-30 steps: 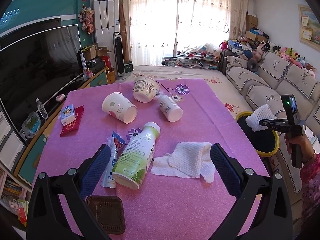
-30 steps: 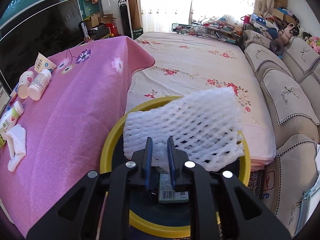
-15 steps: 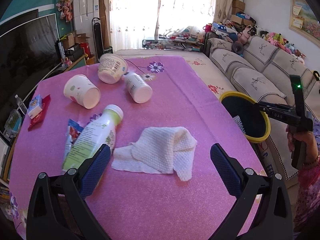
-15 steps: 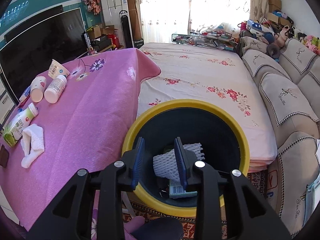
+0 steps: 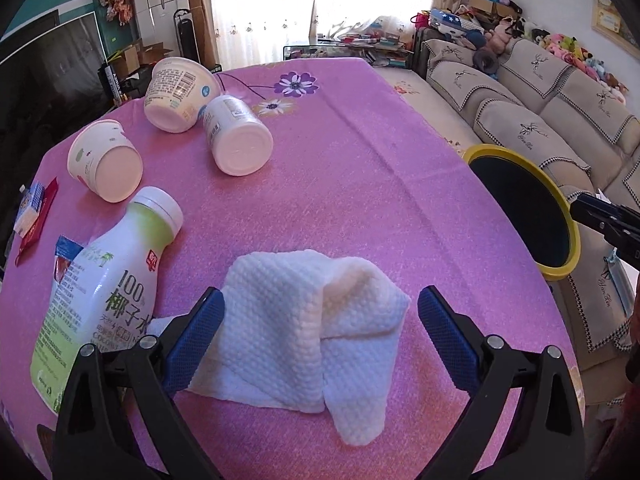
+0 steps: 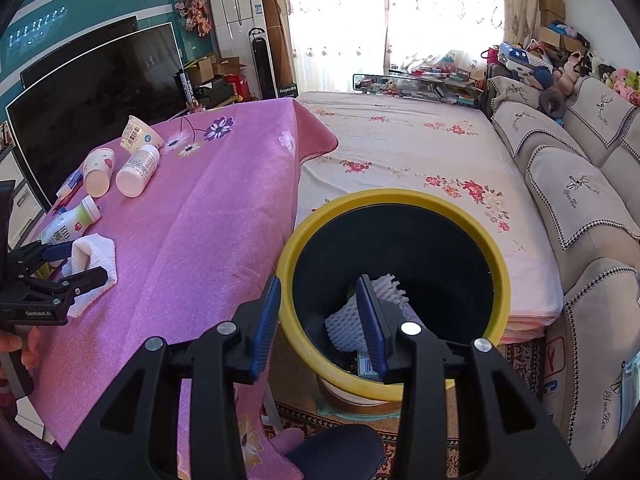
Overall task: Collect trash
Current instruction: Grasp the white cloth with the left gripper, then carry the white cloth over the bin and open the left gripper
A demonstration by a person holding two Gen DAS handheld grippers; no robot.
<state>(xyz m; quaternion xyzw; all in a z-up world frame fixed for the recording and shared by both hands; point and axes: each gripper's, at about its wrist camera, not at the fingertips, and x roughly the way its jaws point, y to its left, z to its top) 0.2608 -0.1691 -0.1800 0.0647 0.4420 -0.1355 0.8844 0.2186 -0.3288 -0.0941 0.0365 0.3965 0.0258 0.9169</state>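
- Left gripper point(image 5: 320, 332): fingers spread around one white cloth point(image 5: 316, 328) on the bench point(image 5: 360, 160).
- Two cups, two bottles at 10 o'clock.
- Right gripper point(image 6: 318, 320): fingers apart, empty, above one yellow-rimmed bin point(image 6: 394, 200) holding foam netting point(image 6: 346, 326).

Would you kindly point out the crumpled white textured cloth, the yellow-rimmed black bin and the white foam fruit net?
Crumpled white textured cloth point(image 5: 304, 332): left wrist view, its folded middle.
Yellow-rimmed black bin point(image 6: 496, 264): right wrist view, its yellow rim.
White foam fruit net point(image 6: 344, 326): right wrist view, its meshed side.
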